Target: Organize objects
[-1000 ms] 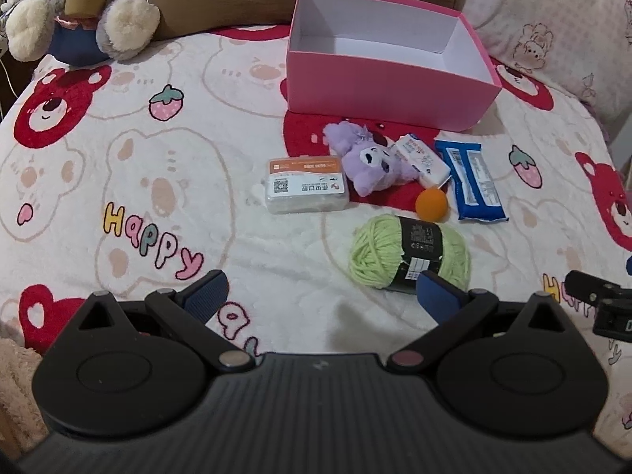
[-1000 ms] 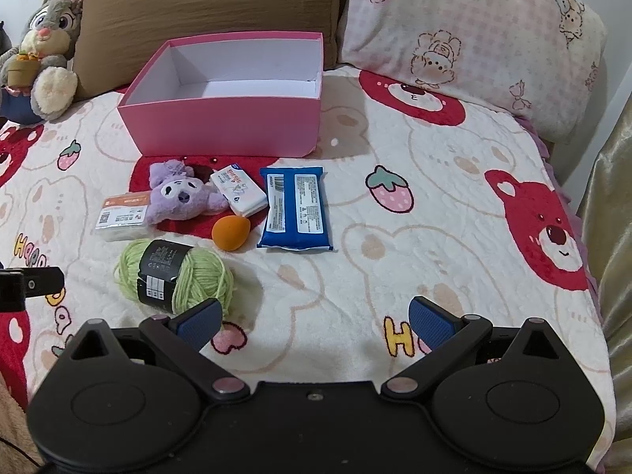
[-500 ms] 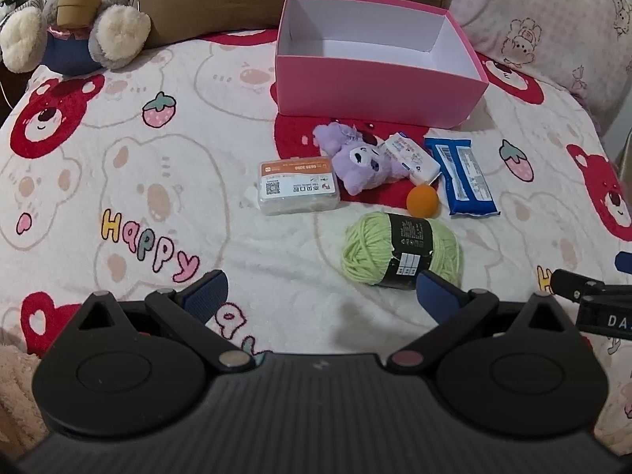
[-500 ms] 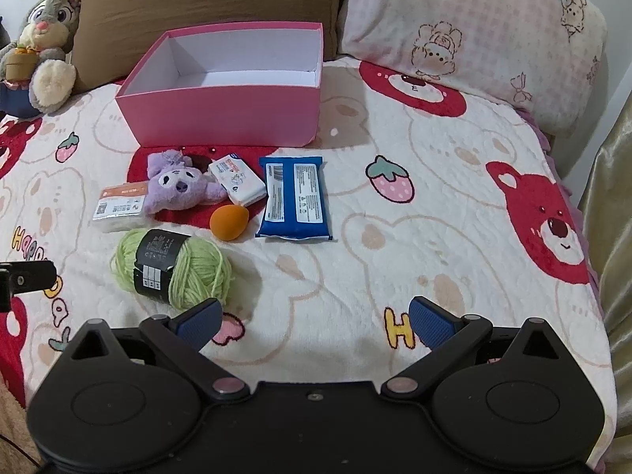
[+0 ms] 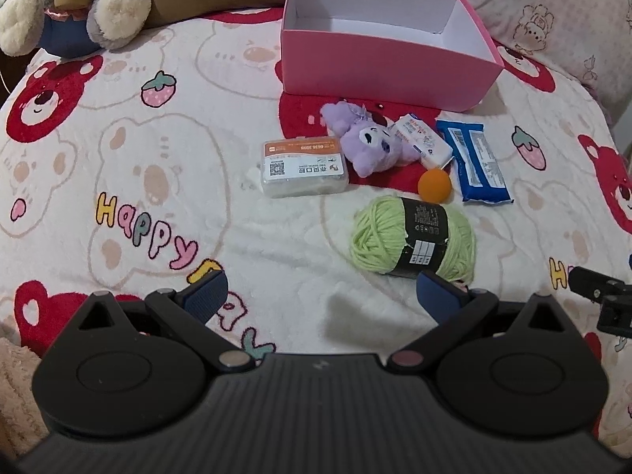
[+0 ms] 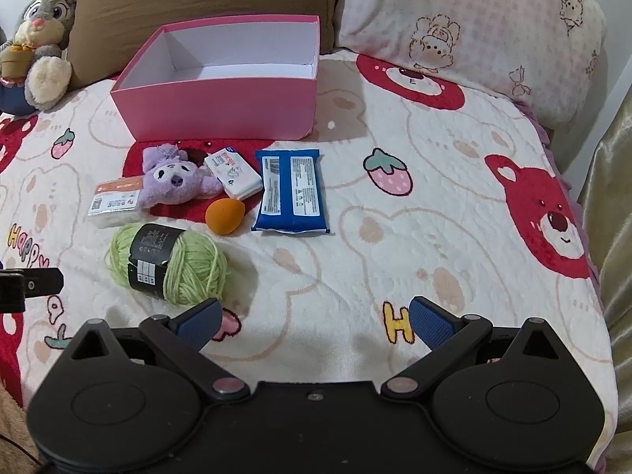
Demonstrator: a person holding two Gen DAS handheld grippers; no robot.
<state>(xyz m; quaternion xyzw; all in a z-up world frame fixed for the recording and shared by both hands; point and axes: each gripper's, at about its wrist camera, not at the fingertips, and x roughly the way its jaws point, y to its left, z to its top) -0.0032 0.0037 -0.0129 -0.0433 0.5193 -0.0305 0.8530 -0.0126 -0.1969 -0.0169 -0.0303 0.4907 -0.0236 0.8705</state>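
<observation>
An open pink box (image 5: 383, 67) (image 6: 221, 96) stands empty at the back of the bed. In front of it lie a purple plush (image 5: 365, 142) (image 6: 173, 179), a clear swab box (image 5: 302, 166) (image 6: 114, 203), a small white pack (image 5: 424, 144) (image 6: 233, 173), a blue wipes pack (image 5: 476, 162) (image 6: 292, 193), an orange sponge egg (image 5: 434, 185) (image 6: 224, 216) and a green yarn ball (image 5: 414, 239) (image 6: 168, 268). My left gripper (image 5: 322, 294) is open and empty, just short of the yarn. My right gripper (image 6: 314, 322) is open and empty, to the right of the yarn.
A grey rabbit plush (image 5: 75, 4) (image 6: 37, 43) sits at the back left. A brown pillow (image 6: 205, 4) and a pink pillow (image 6: 474, 27) lie behind the box. The bed edge runs along the right (image 6: 592, 260).
Both grippers have shifted slightly over the bed; the objects sit a little differently in both views. Both grippers stay open and no object has moved.
</observation>
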